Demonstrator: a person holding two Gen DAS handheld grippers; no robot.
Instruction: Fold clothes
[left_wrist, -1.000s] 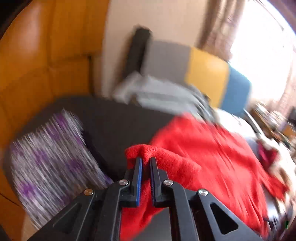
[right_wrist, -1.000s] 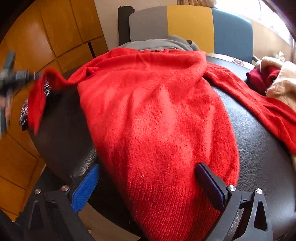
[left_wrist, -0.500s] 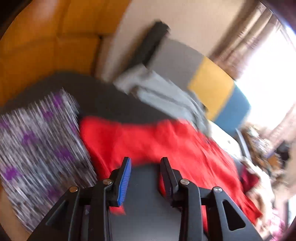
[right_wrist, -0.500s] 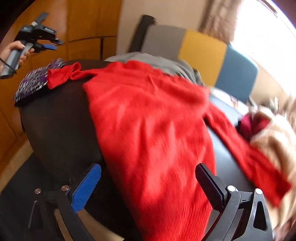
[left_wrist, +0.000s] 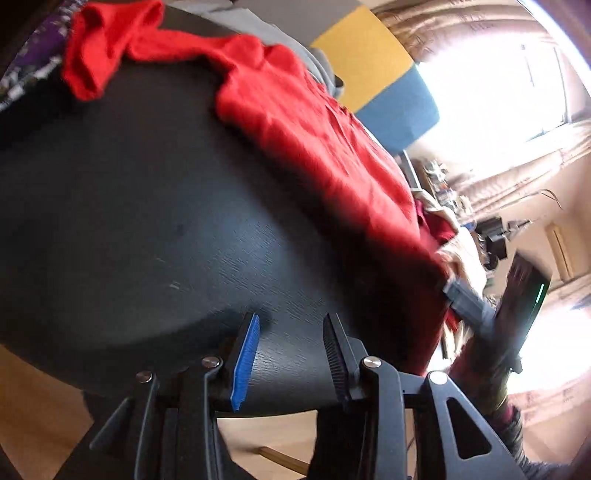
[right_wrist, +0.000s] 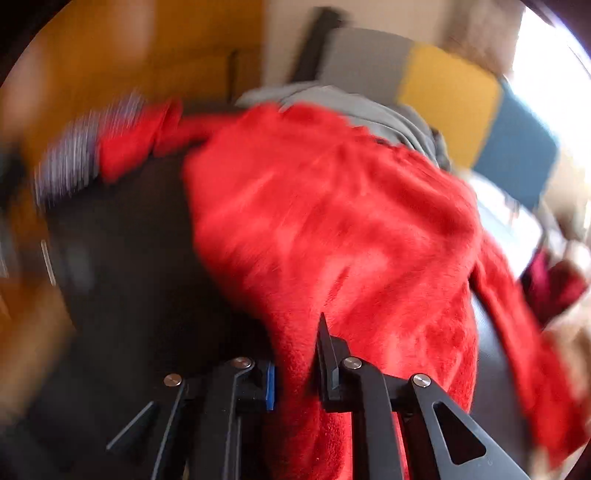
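Note:
A red sweater (left_wrist: 317, 147) lies spread across the black round table (left_wrist: 147, 221), one sleeve (left_wrist: 96, 55) stretched to the far left edge. My left gripper (left_wrist: 291, 321) stands open over bare table near the front rim, with nothing between its fingers. In the right wrist view the sweater (right_wrist: 332, 221) fills the middle. My right gripper (right_wrist: 295, 350) is closing on the sweater's near hem, and red fabric fills the narrow gap between its pads. The right gripper also shows blurred at the sweater's near edge in the left wrist view (left_wrist: 465, 299).
A purple-patterned garment (left_wrist: 33, 55) lies at the table's far left and a grey garment (right_wrist: 354, 107) behind the sweater. A grey, yellow and blue chair back (right_wrist: 450, 96) stands beyond. More clothes (right_wrist: 554, 288) are heaped at the right. Wooden floor shows below the rim.
My left gripper let go of the red sleeve, opened, and swung down to the table's near edge. My right gripper went from wide open to closed on the sweater's hem.

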